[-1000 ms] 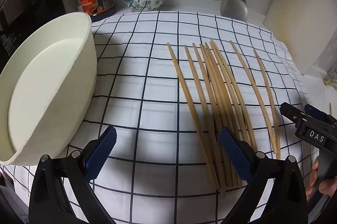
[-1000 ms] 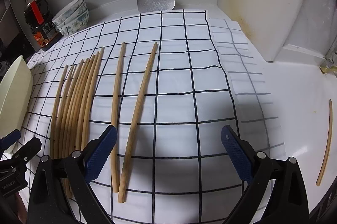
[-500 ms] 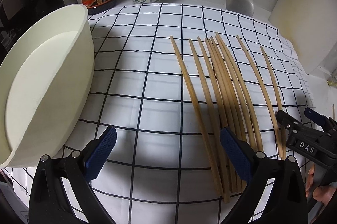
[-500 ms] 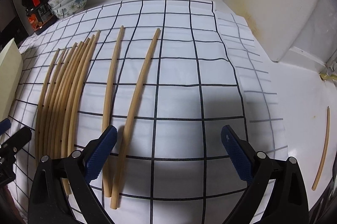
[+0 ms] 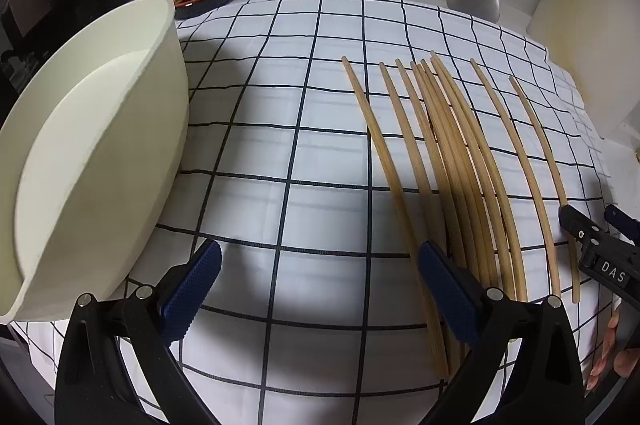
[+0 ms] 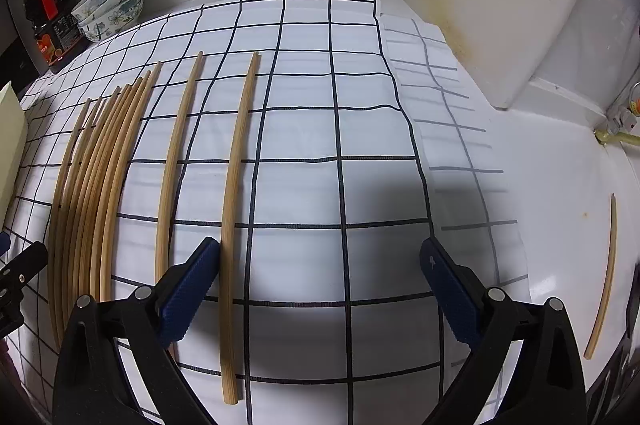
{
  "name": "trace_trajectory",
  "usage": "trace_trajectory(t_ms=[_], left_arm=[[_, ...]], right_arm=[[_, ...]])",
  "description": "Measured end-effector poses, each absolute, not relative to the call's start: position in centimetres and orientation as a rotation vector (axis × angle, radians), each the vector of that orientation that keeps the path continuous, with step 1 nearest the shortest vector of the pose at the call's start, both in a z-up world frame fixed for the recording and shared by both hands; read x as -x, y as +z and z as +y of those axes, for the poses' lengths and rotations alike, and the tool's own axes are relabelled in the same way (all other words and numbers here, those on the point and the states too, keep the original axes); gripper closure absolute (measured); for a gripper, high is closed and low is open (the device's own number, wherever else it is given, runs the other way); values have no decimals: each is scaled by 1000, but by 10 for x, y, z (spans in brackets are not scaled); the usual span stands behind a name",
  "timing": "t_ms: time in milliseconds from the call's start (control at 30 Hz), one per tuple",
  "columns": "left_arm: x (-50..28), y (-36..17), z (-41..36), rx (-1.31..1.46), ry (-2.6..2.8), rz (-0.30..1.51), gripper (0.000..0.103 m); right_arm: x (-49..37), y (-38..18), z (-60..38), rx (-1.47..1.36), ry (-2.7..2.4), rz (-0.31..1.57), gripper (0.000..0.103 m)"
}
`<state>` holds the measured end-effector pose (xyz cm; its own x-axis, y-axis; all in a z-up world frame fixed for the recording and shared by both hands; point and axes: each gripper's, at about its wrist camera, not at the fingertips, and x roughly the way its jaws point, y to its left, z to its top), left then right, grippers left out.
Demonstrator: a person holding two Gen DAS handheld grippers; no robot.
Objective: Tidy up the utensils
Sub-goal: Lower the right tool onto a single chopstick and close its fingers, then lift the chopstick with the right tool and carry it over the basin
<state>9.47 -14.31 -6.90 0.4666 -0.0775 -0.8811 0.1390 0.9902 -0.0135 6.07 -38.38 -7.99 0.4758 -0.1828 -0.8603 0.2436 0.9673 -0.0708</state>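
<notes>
Left wrist view shows the left gripper (image 5: 316, 289) with blue-padded fingers spread wide, holding nothing, above a white black-gridded cloth (image 5: 280, 129); pale wooden chopsticks (image 5: 452, 161) lie side by side toward the cloth's right edge; a cream plastic basin (image 5: 100, 161) sits at the left edge; right wrist view shows the right gripper (image 6: 320, 289) equally spread and empty, the rightmost chopstick (image 6: 236, 193) just beside its left finger; one stray chopstick (image 6: 604, 277) rests on the bare surface right of the cloth.

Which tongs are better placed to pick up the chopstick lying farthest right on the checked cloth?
Right. The right tongs are open, with that chopstick just inside their left finger. The left tongs hang over bare cloth.
</notes>
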Motion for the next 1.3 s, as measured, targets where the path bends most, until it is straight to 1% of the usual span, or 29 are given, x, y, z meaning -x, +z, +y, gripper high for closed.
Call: trace_trajectory(t_ms=[300, 333, 500, 667, 767, 800, 833, 867, 900, 933, 967, 1000, 1033, 1067, 1100, 1133, 1167, 1300], left_arm=[[-104, -75, -151, -91, -109, 1086, 6], [-103, -76, -150, -90, -109, 1081, 5], [-100, -75, -143, -91, -101, 1067, 5], [-103, -76, -144, -82, -105, 1050, 6], [-101, -75, -144, -88, -120, 1031, 8], [-100, -75, -145, -91, -127, 1025, 10], [-99, -74, -146, -94, -133, 1024, 13], [-97, -72, -148, -98, -143, 1022, 21], [-96, -71, -150, -100, -153, 1020, 26], [-95, -69, -153, -101, -167, 1020, 37], [-93, -68, -155, -105, -176, 1018, 49], [-91, -66, -158, -110, -189, 1017, 54], [-90, -66, -160, -117, -197, 1016, 62], [-89, -65, -162, -122, -206, 1013, 71], [-87, -65, -164, -124, -216, 1009, 75], [-86, -65, -165, -127, -219, 1006, 87], [-84, -65, -167, -129, -224, 1003, 95], [-79, -65, -168, -142, -222, 982, 96]], right_arm=[[-61, -80, -382, -61, -259, 1038, 8], [-62, -80, -382, -60, -259, 1037, 8], [-63, -79, -382, -51, -259, 1031, 9], [-63, -78, -372, 7, -280, 990, 9], [-63, -78, -368, 25, -280, 978, 10], [-62, -79, -367, 26, -279, 972, 11], [-62, -79, -366, 27, -276, 969, 15], [-61, -78, -365, 24, -263, 966, 18], [-61, -78, -364, 13, -239, 965, 29], [-60, -77, -363, -1, -220, 965, 43], [-60, -77, -362, -20, -197, 965, 49], [-60, -76, -360, -30, -171, 965, 61], [-60, -76, -356, -24, -160, 962, 70], [-60, -76, -352, -8, -148, 959, 74], [-60, -76, -348, 3, -138, 956, 84], [-60, -76, -346, 9, -138, 956, 97], [-60, -76, -343, 23, -147, 956, 97], [-59, -75, -346, -10, -137, 949, 97]])
